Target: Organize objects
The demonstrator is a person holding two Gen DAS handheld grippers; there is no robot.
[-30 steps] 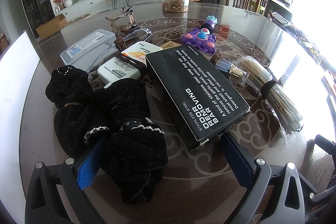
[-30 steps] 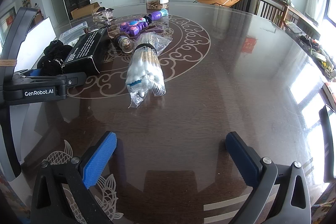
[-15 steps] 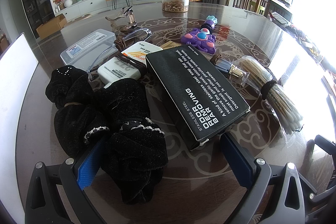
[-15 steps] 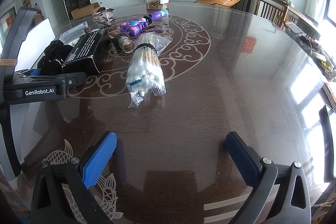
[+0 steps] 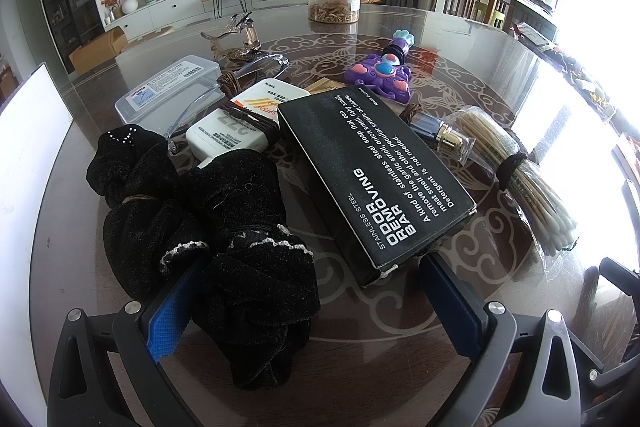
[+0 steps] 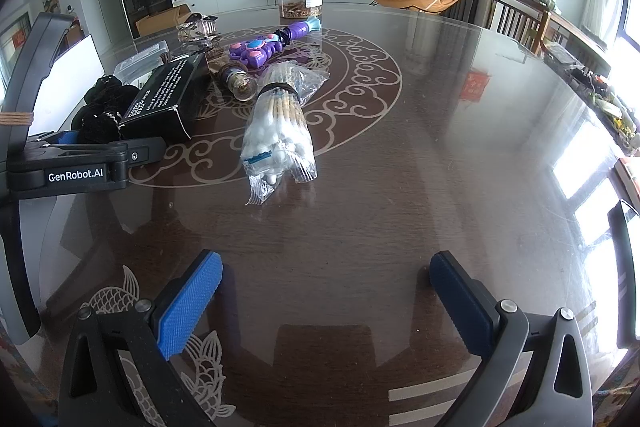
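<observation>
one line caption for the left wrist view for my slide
Open left gripper faces black velvet scrunchies and a black odor-removing bar box on a cluttered table.

The left tool stands with its two fingers spread wide, blue pads facing inward at the lower left and lower right of its own view. In the right wrist view its dark body shows at the left edge. The right tool also stands wide apart, its fingers low in the frame, gripping nothing.
</observation>
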